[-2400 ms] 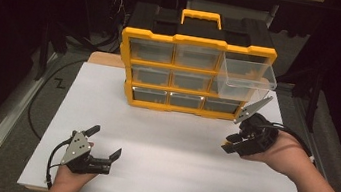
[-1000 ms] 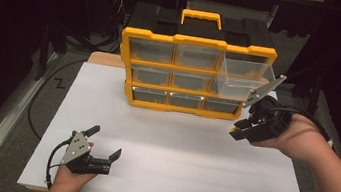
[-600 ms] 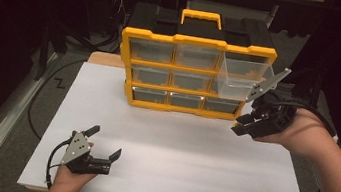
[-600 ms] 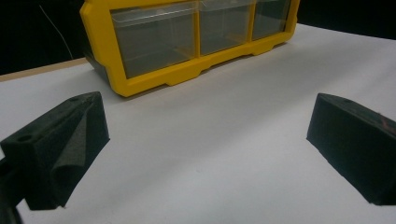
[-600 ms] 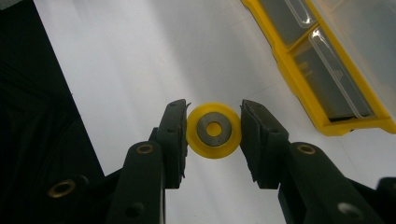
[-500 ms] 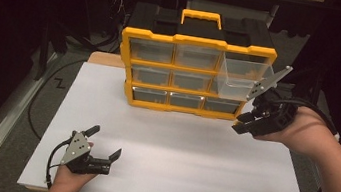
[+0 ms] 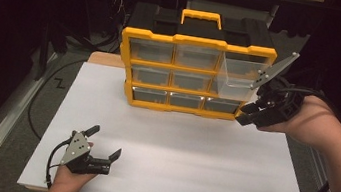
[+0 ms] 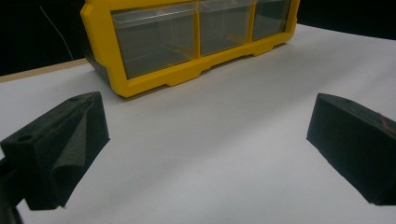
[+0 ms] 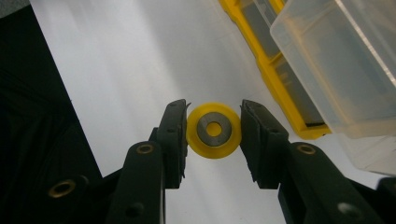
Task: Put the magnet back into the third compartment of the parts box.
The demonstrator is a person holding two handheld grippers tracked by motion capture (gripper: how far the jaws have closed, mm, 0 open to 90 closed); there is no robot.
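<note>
Since the earlier frames: right gripper (image 7: pixel 248 118) lifted from the white sheet to beside the pulled-out drawer; left gripper (image 7: pixel 103 148) unmoved.

Left to right, from the high view. Near the front left corner of the white sheet (image 7: pixel 191 149), left gripper resting low, jaws wide apart, nothing between them. In the left gripper view, bare sheet between the two black foam pads (image 8: pixel 60 149), organiser's bottom row beyond.

At centre, toward the back, yellow organiser (image 7: pixel 194 76) standing upright, black carry handle section on top. Nine clear drawers, three rows of three. Eight closed. One, the top-right drawer (image 7: pixel 242 75), pulled out and overhanging the front.

At right, right gripper raised off the sheet, just below and beside the open drawer, apart from it. Jaws clamped on a small yellow wheel (image 9: pixel 214 130), pads pressing its rim on opposite sides, metal bearing at the hub facing the camera, drawer corner looming upper right.

Handling, as a judgement: wheel likely light and rigid, hard plastic around a steel core, smooth rim prone to slipping or rolling if released on edge. Best grip across the rim's full width, as now; not fragile.

Count: two grippers, one organiser, nine drawers, one wheel, one sheet.
</note>
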